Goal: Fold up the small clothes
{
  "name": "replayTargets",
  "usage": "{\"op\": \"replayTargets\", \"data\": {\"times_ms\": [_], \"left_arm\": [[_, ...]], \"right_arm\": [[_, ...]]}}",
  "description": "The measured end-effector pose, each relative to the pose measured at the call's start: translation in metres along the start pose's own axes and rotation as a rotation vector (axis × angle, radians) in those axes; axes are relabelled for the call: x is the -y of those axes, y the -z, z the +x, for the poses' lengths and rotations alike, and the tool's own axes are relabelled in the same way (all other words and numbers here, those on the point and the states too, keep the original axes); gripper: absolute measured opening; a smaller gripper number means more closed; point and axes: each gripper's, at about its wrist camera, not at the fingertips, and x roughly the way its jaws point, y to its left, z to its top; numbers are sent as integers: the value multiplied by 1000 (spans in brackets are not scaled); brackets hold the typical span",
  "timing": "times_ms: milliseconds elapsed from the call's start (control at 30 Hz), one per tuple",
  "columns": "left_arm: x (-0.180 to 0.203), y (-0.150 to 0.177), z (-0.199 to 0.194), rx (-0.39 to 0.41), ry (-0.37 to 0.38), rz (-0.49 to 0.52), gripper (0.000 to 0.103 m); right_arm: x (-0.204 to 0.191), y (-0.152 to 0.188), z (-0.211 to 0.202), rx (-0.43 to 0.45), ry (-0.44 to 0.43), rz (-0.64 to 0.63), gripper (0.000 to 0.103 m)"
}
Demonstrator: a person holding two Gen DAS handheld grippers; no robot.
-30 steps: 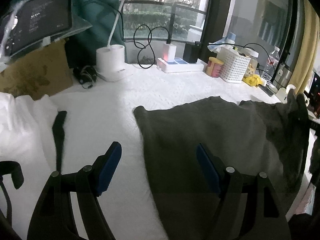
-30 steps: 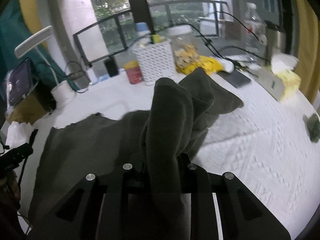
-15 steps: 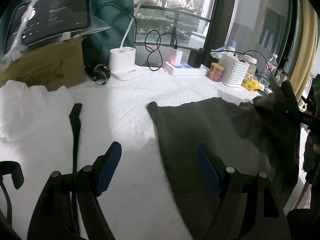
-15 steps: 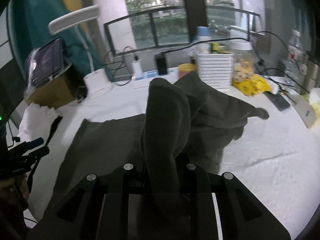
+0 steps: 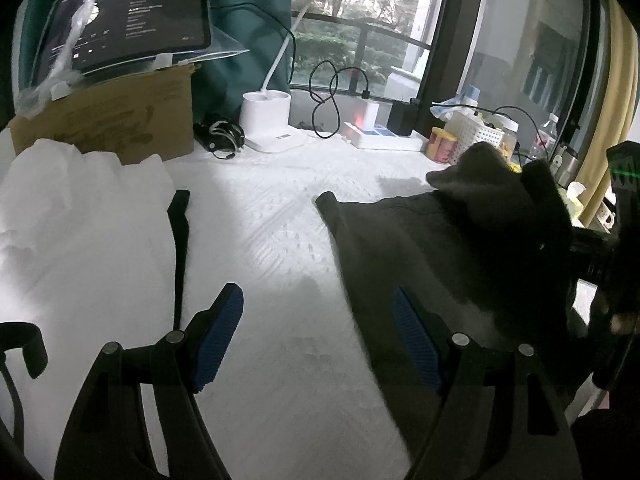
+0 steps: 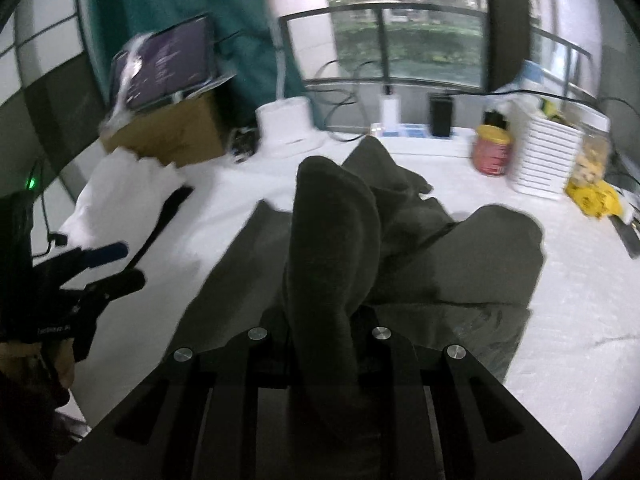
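A dark grey-green garment point(image 5: 404, 248) lies on the white padded table point(image 5: 260, 220). My right gripper point(image 6: 320, 320) is shut on a bunched fold of the garment point(image 6: 332, 232), lifted and carried over the flat part toward the left. My left gripper point(image 5: 316, 332) is open and empty, low over the table at the garment's left edge, with its blue pads point(image 5: 218, 332) showing. It also shows in the right wrist view point(image 6: 108, 264).
A white cloth pile point(image 5: 72, 200) and a black strap point(image 5: 180, 236) lie at left. A cardboard box with a tablet point(image 5: 116, 120), a lamp base point(image 5: 266, 116), a power strip point(image 5: 380, 138), a white basket point(image 6: 546, 156) and jars point(image 6: 492, 150) line the back.
My right gripper has swung the held fold left over the garment. My left gripper has drawn back and left, so more of the table's left side shows.
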Motion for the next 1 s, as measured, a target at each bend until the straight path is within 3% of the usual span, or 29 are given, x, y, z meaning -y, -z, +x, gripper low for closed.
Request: {"op": "replayTargets", "data": {"times_ms": [367,567,633,800,933,1000], "left_arm": [[-5,11,-11,7,-12,-16,77],[-14,14,-14,5,-25,-37,77],[-17,13,-13,1,-23,-47,77],[-17,4,-13,4,-1,-57,77],[-10,-5,-17,24,-4,-39,77],[-6,-8,-18,29,1,-33,77]], "right_arm": [[-56,27,18,-84,-89,-133,19],[-67,44,21,-151,-86,-190,20],[-68,49,18,-161,-101,-198,23],[-80,67,1,-193,-141,-260,49],[-85,82,-14,-204,-157,-272,52],[-84,89,-25,-206,-178,-269,64]]}}
